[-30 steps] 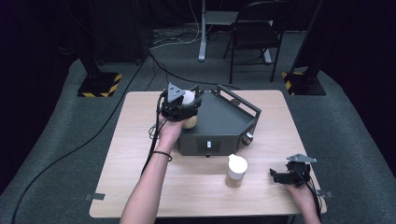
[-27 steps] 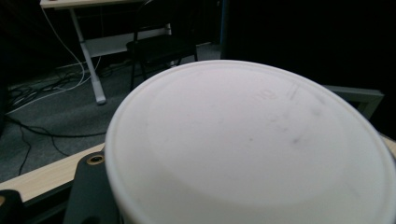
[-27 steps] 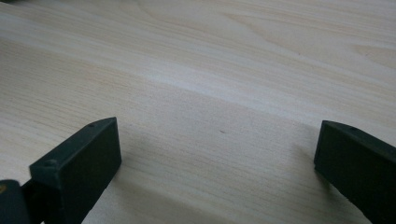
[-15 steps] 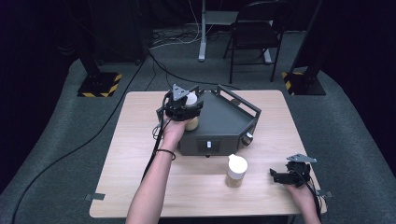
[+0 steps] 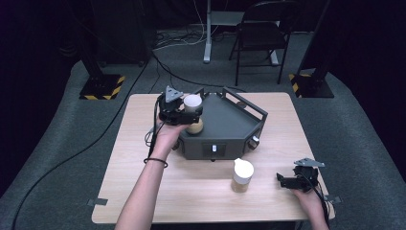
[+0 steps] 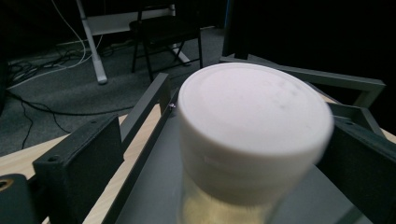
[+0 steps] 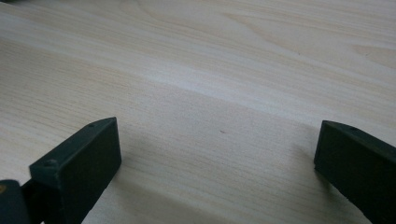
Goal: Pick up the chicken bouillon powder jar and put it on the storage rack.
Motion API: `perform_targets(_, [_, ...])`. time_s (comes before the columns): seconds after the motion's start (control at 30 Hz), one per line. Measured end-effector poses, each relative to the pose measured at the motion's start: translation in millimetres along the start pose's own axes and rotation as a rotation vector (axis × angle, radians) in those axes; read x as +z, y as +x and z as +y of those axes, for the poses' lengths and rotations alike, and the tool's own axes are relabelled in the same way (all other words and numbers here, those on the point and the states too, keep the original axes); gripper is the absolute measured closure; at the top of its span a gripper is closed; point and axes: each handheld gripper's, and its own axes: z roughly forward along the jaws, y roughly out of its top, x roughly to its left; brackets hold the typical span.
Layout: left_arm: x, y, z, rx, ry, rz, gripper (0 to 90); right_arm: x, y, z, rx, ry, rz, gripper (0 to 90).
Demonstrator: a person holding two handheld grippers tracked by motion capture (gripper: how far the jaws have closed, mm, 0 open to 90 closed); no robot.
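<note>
A jar with a white lid (image 5: pixel 193 101) and tan contents stands on the left part of the dark grey tray (image 5: pixel 230 120) of a box-like device. My left gripper (image 5: pixel 190 115) reaches it from the left. In the left gripper view the jar (image 6: pixel 252 121) sits between the two jaws of that gripper (image 6: pixel 215 163); the jaws have just been opening, and the left jaw stands clear of the jar. A second white-lidded jar (image 5: pixel 242 173) stands on the table in front of the device. My right gripper (image 5: pixel 287 181) rests low near the front right corner, open over bare wood (image 7: pixel 215 121).
The grey device (image 5: pixel 215 146) sits mid-table, with a raised rail (image 5: pixel 249 103) along its far edge and a knob (image 5: pixel 254 140) on the front. A folding chair (image 5: pixel 261 33) and cables lie on the floor beyond the wooden table (image 5: pixel 143 191).
My left gripper has drawn back slightly to the left and towards the person, so more of the jar's lid shows. The jar stays on the tray. The right gripper has not moved.
</note>
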Motion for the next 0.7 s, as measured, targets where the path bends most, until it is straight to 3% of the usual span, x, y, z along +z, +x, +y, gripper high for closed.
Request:
perform_targets(0.13, [-21.3,1.6,-8.3,0.034,-0.029,-0.014,0.0,0.2,0.1,0.3,0.000,0.001,0.000,0.0])
perform_targets(0.37, [-46.0,1.8,-29.1,0.075,-0.019,-0.010,0.2,0.3,0.2,0.3,0.000,0.000,0.000,0.0])
perform_targets(0.6, [-64.1,10.8,-60.6,0.043,-0.014,-0.022,0.1,0.3,0.1,0.4,0.001,0.000,0.000,0.0])
perform_targets(0.7, [-71.9,9.6,-73.6,0.038,-0.024,-0.003,0.1,0.3,0.1,0.4,0.001,0.000,0.000,0.0])
